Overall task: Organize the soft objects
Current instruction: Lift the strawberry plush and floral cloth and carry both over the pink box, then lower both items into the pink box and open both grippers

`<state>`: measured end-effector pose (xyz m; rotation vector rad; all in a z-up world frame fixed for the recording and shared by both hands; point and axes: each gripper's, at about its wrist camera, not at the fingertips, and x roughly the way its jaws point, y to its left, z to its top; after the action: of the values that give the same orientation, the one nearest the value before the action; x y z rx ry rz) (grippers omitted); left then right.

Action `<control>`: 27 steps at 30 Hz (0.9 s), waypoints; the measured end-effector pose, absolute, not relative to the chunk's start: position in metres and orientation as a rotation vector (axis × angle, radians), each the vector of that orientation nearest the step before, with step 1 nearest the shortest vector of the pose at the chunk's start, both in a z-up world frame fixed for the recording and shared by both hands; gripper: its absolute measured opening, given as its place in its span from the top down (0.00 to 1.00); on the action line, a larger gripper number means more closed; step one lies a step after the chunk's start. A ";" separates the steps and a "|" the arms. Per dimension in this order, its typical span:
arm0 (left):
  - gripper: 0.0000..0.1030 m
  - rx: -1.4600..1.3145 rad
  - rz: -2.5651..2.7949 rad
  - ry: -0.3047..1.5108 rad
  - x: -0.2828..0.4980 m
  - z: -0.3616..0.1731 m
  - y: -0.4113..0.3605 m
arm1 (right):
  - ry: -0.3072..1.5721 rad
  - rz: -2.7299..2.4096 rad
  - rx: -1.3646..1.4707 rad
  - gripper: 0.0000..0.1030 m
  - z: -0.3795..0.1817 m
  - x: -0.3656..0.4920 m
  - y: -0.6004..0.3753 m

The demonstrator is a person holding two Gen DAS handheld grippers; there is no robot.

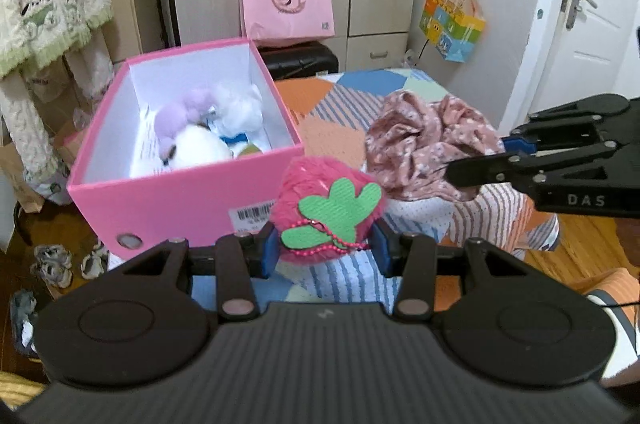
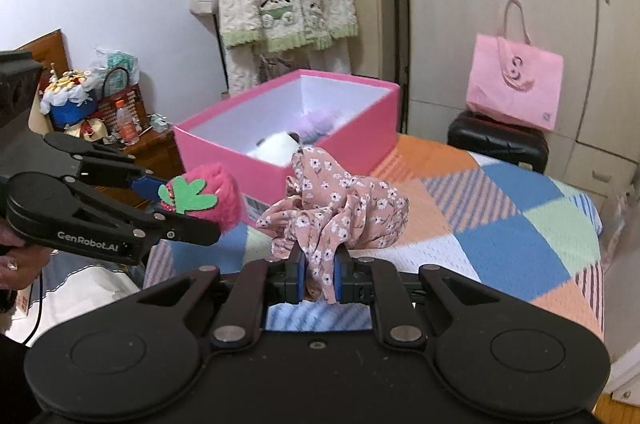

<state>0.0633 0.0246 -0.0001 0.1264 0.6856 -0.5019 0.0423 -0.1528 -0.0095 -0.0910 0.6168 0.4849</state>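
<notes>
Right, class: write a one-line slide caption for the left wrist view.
Left hand-held gripper holds a fluffy pink strawberry plush beside the open pink cardboard box.

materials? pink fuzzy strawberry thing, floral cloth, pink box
Strawberry plush: long-pile faux fur by the fuzzy edges; the green leaf looks like ribbed felt, with a pink bead chain. Floral cloth: thin woven fabric, maybe chiffon, judging by its fine crumpled folds. Pink box: stiff matte paperboard, white inside, with crisp edges and a barcode sticker.
</notes>
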 end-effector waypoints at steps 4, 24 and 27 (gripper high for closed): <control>0.57 0.139 -0.500 0.642 0.066 0.015 0.031 | 0.613 0.511 -0.122 0.84 0.005 0.048 -0.138; 0.56 0.089 -0.373 0.569 0.168 0.027 0.068 | 0.543 0.511 -0.053 0.83 0.016 0.175 -0.087; 0.56 0.097 -0.334 0.613 0.201 0.015 0.068 | 0.577 0.524 -0.043 0.83 0.011 0.206 -0.078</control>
<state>0.2012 0.0676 0.0149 0.0974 0.6130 -0.3342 0.2063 -0.0783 0.0112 -0.0426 0.5768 0.5242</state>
